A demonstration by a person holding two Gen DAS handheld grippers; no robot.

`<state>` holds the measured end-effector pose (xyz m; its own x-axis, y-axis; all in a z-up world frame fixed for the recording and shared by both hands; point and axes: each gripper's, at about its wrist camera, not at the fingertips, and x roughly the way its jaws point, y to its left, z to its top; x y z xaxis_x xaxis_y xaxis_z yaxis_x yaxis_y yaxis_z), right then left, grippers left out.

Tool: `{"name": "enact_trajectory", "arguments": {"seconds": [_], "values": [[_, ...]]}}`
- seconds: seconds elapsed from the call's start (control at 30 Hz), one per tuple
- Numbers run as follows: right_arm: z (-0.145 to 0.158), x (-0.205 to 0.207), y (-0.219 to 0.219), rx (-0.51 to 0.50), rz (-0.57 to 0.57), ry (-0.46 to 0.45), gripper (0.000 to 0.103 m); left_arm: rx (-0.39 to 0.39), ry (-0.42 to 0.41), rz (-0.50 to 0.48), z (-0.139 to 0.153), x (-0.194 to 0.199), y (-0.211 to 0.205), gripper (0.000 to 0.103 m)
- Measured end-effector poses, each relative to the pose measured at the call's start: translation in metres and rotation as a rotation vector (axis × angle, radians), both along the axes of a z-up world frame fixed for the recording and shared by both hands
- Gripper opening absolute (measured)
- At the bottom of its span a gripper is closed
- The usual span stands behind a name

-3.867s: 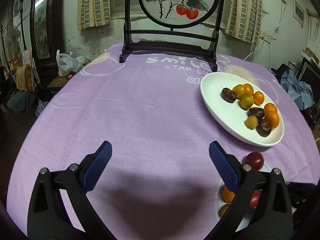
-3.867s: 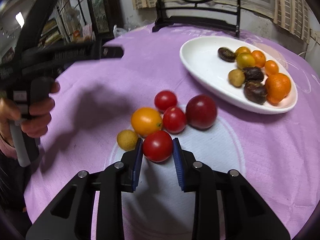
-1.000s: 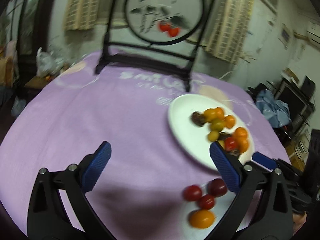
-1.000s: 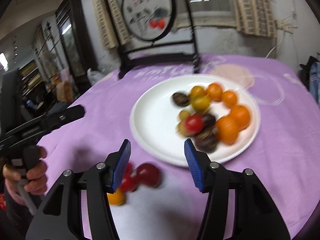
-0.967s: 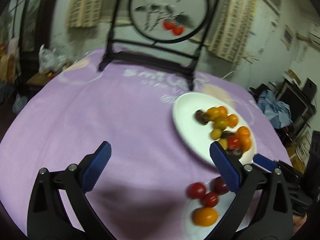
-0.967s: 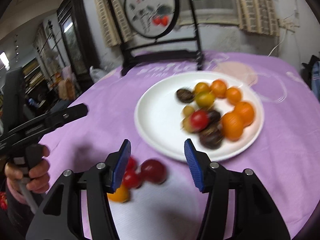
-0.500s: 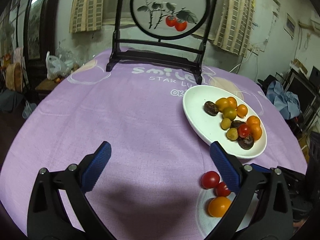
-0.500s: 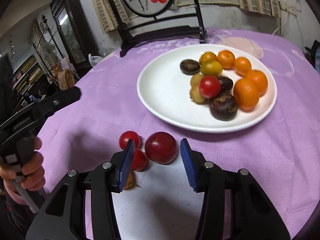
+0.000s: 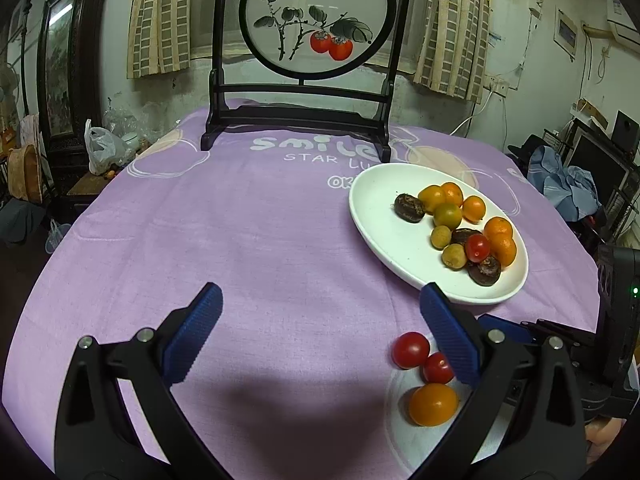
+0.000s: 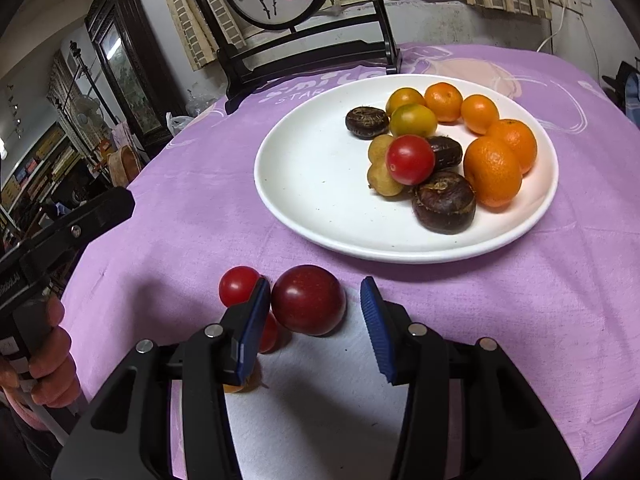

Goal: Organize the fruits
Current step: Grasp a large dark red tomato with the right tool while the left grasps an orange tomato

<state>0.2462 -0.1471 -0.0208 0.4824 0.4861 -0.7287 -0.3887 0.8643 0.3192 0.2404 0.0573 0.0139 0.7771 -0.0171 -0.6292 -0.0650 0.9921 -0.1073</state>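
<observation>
A white plate point(image 10: 312, 168) point(image 9: 380, 232) on the purple cloth holds oranges, dark brown fruits, small yellow ones and one red cherry tomato point(image 10: 410, 159) point(image 9: 477, 247). In front of the plate lie a dark red plum point(image 10: 308, 300), two cherry tomatoes point(image 9: 410, 350) point(image 9: 436, 368) and an orange tomato point(image 9: 433, 404). My right gripper point(image 10: 314, 283) is open and straddles the plum; its left pad is close beside the plum and a gap shows at the right pad. My left gripper point(image 9: 320, 292) hovers wide open over bare cloth, left of the loose fruit.
A dark wooden stand with a round painted screen point(image 9: 316, 40) rises at the table's far edge. A hand point(image 10: 48, 364) holds the left gripper at the left of the right wrist view. Furniture and a plastic bag point(image 9: 104, 148) lie beyond the table's left edge.
The red tomato that my right gripper held earlier now lies on the plate. The right gripper has sunk to the loose fruit and narrowed around the plum. The left gripper stayed open.
</observation>
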Motion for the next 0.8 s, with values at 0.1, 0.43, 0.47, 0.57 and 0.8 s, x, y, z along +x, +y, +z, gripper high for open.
{"name": "enact_trajectory", "arguments": {"seconds": [0.1, 0.43, 0.47, 0.57, 0.8], "values": [[0.000, 0.001, 0.000, 0.005, -0.004, 0.002, 0.048, 0.000, 0.003, 0.000, -0.001, 0.000, 0.000, 0.100], [-0.008, 0.008, 0.007, 0.010, -0.018, 0.038, 0.046, 0.013, 0.008, 0.002, -0.004, 0.001, -0.001, 0.100], [-0.007, 0.008, 0.008, 0.004, -0.017, 0.035, 0.045, 0.013, 0.006, 0.003, -0.004, 0.000, -0.001, 0.100], [-0.008, 0.008, 0.010, 0.007, -0.012, 0.036, 0.040, 0.009, 0.004, 0.006, -0.003, 0.000, 0.000, 0.100], [0.006, 0.000, 0.000, 0.046, -0.011, 0.010, 0.040, 0.005, 0.022, -0.009, -0.002, 0.000, 0.000, 0.100]]}}
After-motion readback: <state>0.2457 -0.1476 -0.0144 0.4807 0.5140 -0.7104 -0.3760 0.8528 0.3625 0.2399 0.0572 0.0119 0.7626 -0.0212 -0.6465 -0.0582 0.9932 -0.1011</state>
